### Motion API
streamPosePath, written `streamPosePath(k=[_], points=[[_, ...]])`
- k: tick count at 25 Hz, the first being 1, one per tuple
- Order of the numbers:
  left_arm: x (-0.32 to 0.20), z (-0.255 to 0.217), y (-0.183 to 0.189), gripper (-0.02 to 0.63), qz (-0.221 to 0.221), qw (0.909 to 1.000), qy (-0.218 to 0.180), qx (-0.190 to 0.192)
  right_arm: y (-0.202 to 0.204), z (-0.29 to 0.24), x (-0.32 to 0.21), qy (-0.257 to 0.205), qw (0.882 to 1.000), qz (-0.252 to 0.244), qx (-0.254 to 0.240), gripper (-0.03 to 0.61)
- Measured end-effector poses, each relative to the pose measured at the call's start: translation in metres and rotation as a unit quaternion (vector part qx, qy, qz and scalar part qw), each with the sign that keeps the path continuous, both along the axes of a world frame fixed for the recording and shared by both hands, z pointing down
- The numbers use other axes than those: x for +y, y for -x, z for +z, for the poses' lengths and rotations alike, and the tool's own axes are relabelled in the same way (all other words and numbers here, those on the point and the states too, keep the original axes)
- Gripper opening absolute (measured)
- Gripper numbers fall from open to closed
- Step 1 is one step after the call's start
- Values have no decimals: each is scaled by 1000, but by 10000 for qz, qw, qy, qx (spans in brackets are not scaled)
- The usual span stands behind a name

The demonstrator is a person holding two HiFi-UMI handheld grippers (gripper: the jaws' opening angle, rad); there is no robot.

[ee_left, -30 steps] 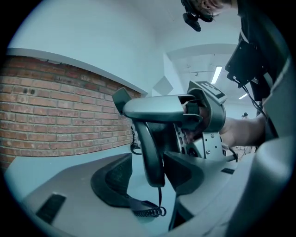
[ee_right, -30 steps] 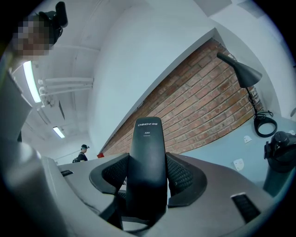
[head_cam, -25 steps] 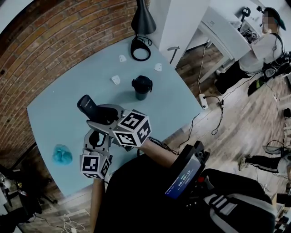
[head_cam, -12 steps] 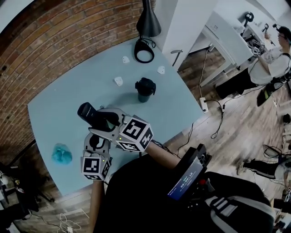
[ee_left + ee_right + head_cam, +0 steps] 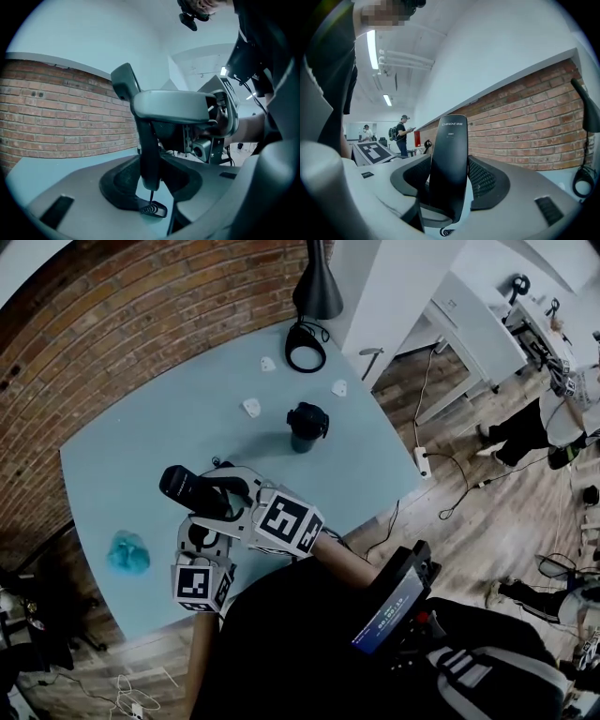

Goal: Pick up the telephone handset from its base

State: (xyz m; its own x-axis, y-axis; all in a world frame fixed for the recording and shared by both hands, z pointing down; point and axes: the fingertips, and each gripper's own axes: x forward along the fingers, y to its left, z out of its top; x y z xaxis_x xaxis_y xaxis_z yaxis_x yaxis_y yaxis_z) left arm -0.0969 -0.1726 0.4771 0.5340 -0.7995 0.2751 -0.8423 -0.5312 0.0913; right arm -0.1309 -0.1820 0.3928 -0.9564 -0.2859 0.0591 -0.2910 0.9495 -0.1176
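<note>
- Right gripper (image 5: 449, 190) is clamped on the black telephone handset (image 5: 450, 159), held above the table (image 5: 131, 442).
- "CHINOE" is printed near its top.
- Left gripper (image 5: 157, 190) is spread around the handset's lower end and coiled cord (image 5: 151, 209).

Grey left gripper (image 5: 198, 527), grey right gripper (image 5: 217, 501), black mesh fingers (image 5: 487, 180), black-and-white marker cubes (image 5: 289, 524), dark top (image 5: 281, 643)

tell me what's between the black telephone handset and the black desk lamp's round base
A small white object lies on the pale blue table between the black telephone handset and the black desk lamp's round base; the head view shows it.
</note>
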Motion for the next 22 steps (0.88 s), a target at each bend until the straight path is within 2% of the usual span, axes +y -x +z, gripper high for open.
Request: streamPosePath(k=[3, 7, 10, 12, 14, 18, 22], points=[[2, -2, 1, 144, -22, 9999, -92, 114, 4, -3, 9, -246, 9993, -214, 164, 244], [0, -13, 11, 144, -182, 9976, -357, 572, -1, -7, 14, -732, 9961, -377, 304, 229], [2, -10, 28, 145, -385, 9969, -331, 598, -12, -12, 10, -843, 9958, -280, 222, 207], [2, -8, 38, 146, -514, 9966, -386, 520, -21, -14, 2, -843, 9963, -29, 159, 194], [2, -7, 46, 146, -648, 9959, -448, 439, -31, -14, -10, -984, 9940, 432, 203, 152], [1, -3, 57, 146, -877, 9946, -483, 286, -54, -5, -42, -1242, 9757, 1693, 623, 81], [2, 7, 62, 146, -990, 9942, -361, 222, -56, 15, -47, -902, 9755, 1887, 679, 54]])
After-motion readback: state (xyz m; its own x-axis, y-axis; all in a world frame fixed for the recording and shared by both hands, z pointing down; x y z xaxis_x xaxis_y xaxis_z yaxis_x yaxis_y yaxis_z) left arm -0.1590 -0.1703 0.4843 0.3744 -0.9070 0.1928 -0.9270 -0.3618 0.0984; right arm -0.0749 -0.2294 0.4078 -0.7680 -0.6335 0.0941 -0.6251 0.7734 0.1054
